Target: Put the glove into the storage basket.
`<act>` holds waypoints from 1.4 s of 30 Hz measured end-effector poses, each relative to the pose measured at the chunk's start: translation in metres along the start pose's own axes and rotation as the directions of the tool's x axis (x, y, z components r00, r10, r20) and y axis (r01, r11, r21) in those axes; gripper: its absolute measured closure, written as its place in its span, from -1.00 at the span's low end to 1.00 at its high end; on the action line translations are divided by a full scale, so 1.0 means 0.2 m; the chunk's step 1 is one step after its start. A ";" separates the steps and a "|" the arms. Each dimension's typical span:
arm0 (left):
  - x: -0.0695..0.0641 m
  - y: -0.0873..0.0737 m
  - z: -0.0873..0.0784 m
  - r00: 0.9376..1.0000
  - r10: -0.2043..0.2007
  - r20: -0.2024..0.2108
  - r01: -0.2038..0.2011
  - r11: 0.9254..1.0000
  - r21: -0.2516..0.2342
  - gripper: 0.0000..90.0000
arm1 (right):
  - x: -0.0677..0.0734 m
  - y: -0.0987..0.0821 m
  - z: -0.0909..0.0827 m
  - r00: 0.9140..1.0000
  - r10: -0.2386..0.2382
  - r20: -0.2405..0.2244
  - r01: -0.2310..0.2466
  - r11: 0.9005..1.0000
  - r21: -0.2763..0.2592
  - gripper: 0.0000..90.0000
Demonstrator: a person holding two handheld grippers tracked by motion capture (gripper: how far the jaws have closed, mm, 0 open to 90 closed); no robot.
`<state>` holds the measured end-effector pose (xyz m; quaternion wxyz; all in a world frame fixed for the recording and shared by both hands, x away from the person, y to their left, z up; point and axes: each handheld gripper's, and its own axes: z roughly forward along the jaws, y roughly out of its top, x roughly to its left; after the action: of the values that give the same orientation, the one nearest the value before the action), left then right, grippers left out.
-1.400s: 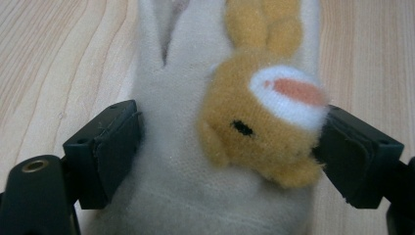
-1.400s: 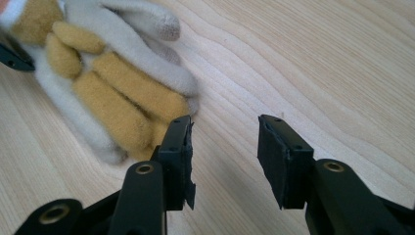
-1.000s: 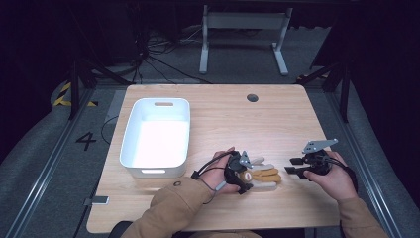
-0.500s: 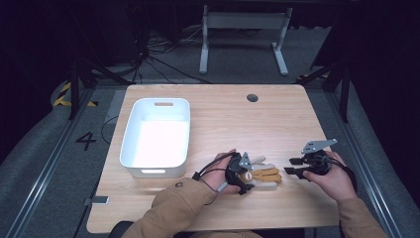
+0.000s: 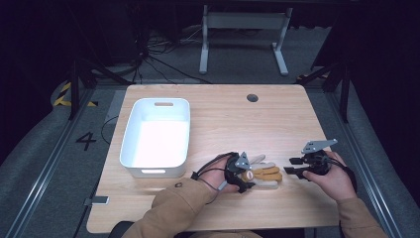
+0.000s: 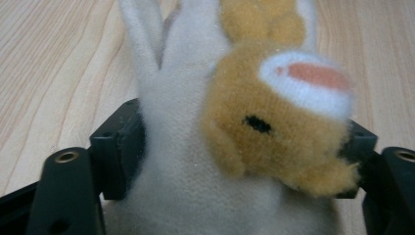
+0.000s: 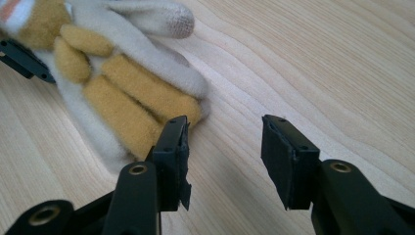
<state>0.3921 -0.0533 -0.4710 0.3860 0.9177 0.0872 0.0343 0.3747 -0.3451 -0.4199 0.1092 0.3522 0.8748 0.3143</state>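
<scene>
Jaws of my left gripper (image 5: 246,174) have just been closing around the plush glove (image 5: 265,172), low centre; my right gripper (image 5: 293,166) gapes empty beside it. Pale wooden table (image 5: 223,114), white bin (image 5: 157,136) left, dark floor beyond.

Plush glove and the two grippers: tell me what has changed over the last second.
The left gripper has just been closing its jaws around the cuff end of the plush glove; its pads now sit against both sides of it. Neither hand has moved. The right gripper stays open and empty beside the glove's fingertips, and the white tub has not shifted.
</scene>
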 end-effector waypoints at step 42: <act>-0.02 0.10 -0.23 0.958 -0.287 -0.015 0.287 0.958 -0.016 0.36 | -0.05 0.06 -0.03 1.000 0.015 0.000 -0.015 0.997 -0.081 0.20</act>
<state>0.3847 -0.0350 -0.4247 0.3922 0.8925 0.2224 -0.0137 0.3848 -0.3480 -0.4086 0.1213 0.3540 0.8587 0.3502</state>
